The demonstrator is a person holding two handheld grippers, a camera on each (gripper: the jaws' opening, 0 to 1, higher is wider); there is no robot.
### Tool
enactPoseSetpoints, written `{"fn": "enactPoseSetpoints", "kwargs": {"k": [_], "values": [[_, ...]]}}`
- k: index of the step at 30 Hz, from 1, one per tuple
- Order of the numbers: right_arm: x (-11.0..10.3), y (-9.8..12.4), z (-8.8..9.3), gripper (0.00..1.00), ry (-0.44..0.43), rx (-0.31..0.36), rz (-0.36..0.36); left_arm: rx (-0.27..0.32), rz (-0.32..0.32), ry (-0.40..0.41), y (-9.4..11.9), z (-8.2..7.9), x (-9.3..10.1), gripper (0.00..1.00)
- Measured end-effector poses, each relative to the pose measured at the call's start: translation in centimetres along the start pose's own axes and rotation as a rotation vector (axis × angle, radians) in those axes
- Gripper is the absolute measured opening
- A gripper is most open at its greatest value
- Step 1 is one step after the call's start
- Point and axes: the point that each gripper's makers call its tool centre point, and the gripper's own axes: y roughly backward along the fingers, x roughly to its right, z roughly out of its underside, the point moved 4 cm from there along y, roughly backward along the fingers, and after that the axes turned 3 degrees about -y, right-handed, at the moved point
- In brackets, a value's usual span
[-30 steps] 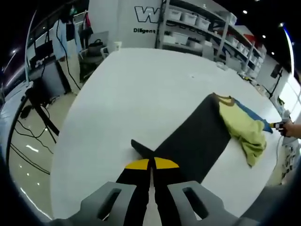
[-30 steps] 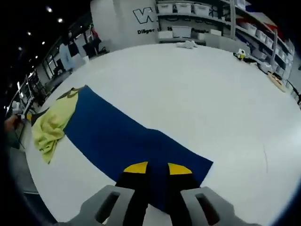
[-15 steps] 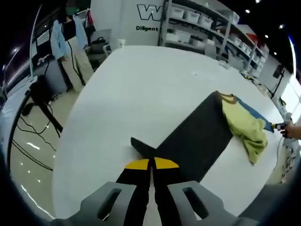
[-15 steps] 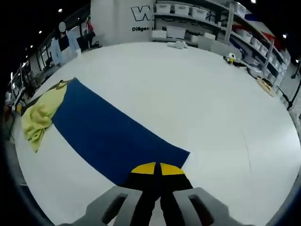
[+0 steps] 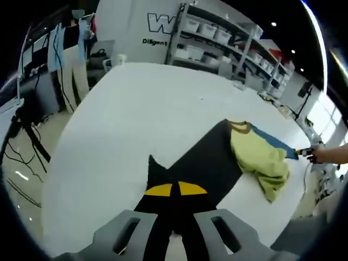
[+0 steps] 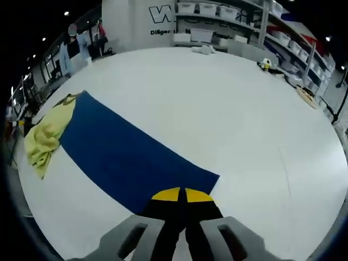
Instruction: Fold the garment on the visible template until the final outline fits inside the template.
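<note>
On the white worktop (image 6: 228,103) a long dark-blue template mat (image 6: 119,152) lies flat, and the yellow-green garment (image 6: 46,136) sits crumpled in a heap on the mat's far end, partly spilling off the mat's edge onto the worktop. In the left gripper view the same mat (image 5: 204,163) reads almost black, with the garment (image 5: 261,163) bunched on the end away from the tongs; its collar, trimmed in a darker tone, lies toward the mat's far corner.

The garment looks like thin, light knit cloth: soft, limp, with no stiffness to hold a fold on its own, so it will likely drag and wrinkle if pulled by a single point. I judge the best holds to be at the shoulders or the hem corners, one per tongs, so it can be spread flat before folding. The mat seems light and floppy too, and its near corner rises off the worktop in the left gripper view.

The left tongs (image 5: 174,188) are pressed together, pinching the near end of the mat. The right tongs (image 6: 181,194) are likewise pressed together on the mat's near edge beside its corner.
</note>
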Motion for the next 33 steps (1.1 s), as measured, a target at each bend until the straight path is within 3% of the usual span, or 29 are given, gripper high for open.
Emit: {"fn": "enactPoseSetpoints", "kwargs": {"k": [4,8,11,14,18,24,33], "values": [[0.0,0.0,0.0,0.0,-0.002,0.001,-0.001,-0.028,0.073,-0.021,-2.3,0.2,2.8,0.0],[0.0,0.0,0.0,0.0,-0.004,-0.001,-0.002,-0.086,0.171,-0.063,-4.0,1.6,5.9,0.0],[0.0,-0.1,0.0,0.0,-0.002,-0.005,-0.004,-0.099,0.199,-0.075,-4.6,2.3,7.0,0.01],[-0.1,-0.1,0.0,0.0,-0.001,-0.008,-0.005,-0.071,0.177,-0.091,-4.5,2.0,6.3,0.06],[-0.1,-0.1,0.0,0.0,0.005,-0.012,-0.006,-0.032,0.067,-0.098,-3.9,1.2,3.2,0.13],[-0.7,-0.2,-0.7,0.03,0.038,0.003,-0.031,-0.11,0.016,-0.157,-3.9,2.7,1.3,0.19],[-2.7,0.4,-3.4,0.08,0.073,0.094,-0.095,-0.143,-0.005,-0.145,-5.2,3.6,0.9,0.15]]}}
